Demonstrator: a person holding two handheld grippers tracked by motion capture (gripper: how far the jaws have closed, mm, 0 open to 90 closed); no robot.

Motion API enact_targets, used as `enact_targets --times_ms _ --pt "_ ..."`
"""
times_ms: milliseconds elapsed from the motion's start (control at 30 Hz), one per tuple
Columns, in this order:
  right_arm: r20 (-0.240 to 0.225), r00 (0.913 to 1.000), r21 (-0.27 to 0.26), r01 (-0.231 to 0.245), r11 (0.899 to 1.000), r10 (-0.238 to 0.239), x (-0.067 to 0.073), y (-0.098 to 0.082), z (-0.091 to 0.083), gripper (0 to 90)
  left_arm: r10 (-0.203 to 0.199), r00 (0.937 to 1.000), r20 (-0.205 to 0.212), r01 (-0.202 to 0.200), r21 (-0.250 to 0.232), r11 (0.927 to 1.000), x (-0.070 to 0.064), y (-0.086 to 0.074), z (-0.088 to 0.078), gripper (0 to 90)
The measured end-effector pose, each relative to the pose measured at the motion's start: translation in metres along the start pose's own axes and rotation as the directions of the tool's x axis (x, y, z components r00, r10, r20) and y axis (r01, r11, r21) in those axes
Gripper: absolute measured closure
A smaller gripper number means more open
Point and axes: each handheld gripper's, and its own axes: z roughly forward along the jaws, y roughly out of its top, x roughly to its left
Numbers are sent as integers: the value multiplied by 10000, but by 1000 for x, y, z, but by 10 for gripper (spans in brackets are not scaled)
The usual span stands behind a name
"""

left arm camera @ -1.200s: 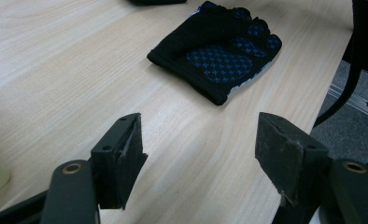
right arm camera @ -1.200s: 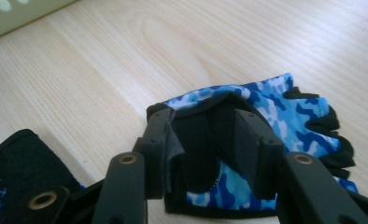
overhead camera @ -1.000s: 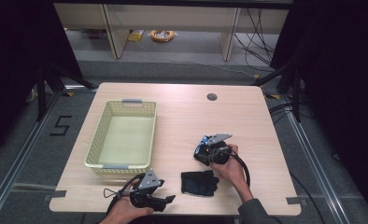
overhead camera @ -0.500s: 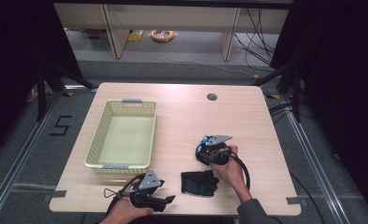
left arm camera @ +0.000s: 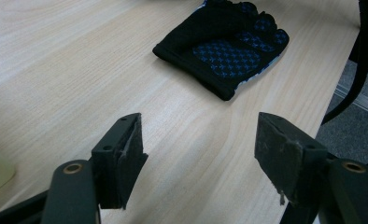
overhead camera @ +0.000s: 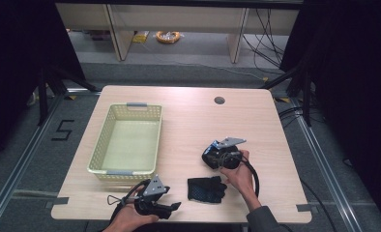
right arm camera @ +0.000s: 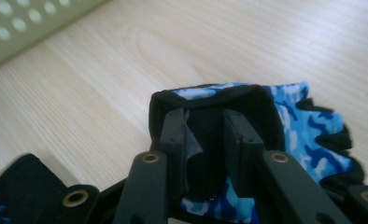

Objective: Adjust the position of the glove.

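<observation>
Far left, well off from both claws, sits a pale yellow basket [overhead camera: 101,145] on the counter [overhead camera: 193,121], likely the place for the gloves. Left claw [left arm camera: 198,140] released, jaws wide apart with nothing between them, low over the near edge of the counter; best kept parked there, out of the lift path. Just ahead of its jaws, and a little to their right, lies a black glove [left arm camera: 224,51], flat, palm up, untouched. Right claw [right arm camera: 203,121] clenched on the cuff of a blue camouflage glove [right arm camera: 303,121], jaws just now closing, with a fold of dark fabric caught between them. For a clean pick, squeeze until the pads bite through both layers of the cuff, then lift straight up so that the soft body hangs free instead of dragging across the wood. Check before carrying that the grip sits on the thick hem, not on a thin edge that could slip out. Blue glove resting on the counter directly under and beyond the right claw's tips: fingerless, blue-and-white camouflage back, black trim at cuff and finger openings, the cuff arched up around the jaws.
</observation>
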Motion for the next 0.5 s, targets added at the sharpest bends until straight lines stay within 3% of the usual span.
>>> enact_targets --times_ms 33,133,200,233,267,333,367,400,433,467,500 --pt "19 10000 -230 98 9997 -97 -1 1 -3 717 -13 10000 1 13 -139 9999 -1 0 0 325" --pt "51 9999 -472 -92 9988 95 -1 4 -12 717 211 9998 20 -211 32 9998 2 1 -2 325" --pt "-194 9991 -667 -386 9970 373 0 5 -17 717 -82 10000 -38 82 -67 9999 1 1 -1 325" --pt "-132 9989 -718 -453 9964 445 1 6 -22 717 48 10000 -2 -48 -71 10000 2 1 -2 325" --pt "-182 9990 -844 -420 9955 406 0 6 -25 717 -204 9998 46 206 -297 9993 0 1 -1 324" --pt "-229 9976 -984 -674 9929 654 5 6 -31 717 -131 9999 42 132 -298 9995 1 1 -1 325" --pt "-183 9993 -1131 -358 9929 339 3 6 -34 717 -95 9999 36 96 -254 9996 1 1 -1 325" --pt "-178 9995 -1264 -295 9915 274 7 6 -41 717 -134 9999 17 134 -261 9996 0 1 -1 325" --pt "-178 9995 -1264 -295 9915 274 7 6 -41 717 79 10000 30 -78 -133 9999 2 1 -2 325" --pt "-175 9988 -1418 -481 9887 461 11 6 -43 717 42 10000 38 -41 -161 9999 1 1 -1 325" --pt "-149 9996 -1394 -263 9899 245 12 7 -46 717 46 10000 29 -46 -156 9999 1 1 -1 325"
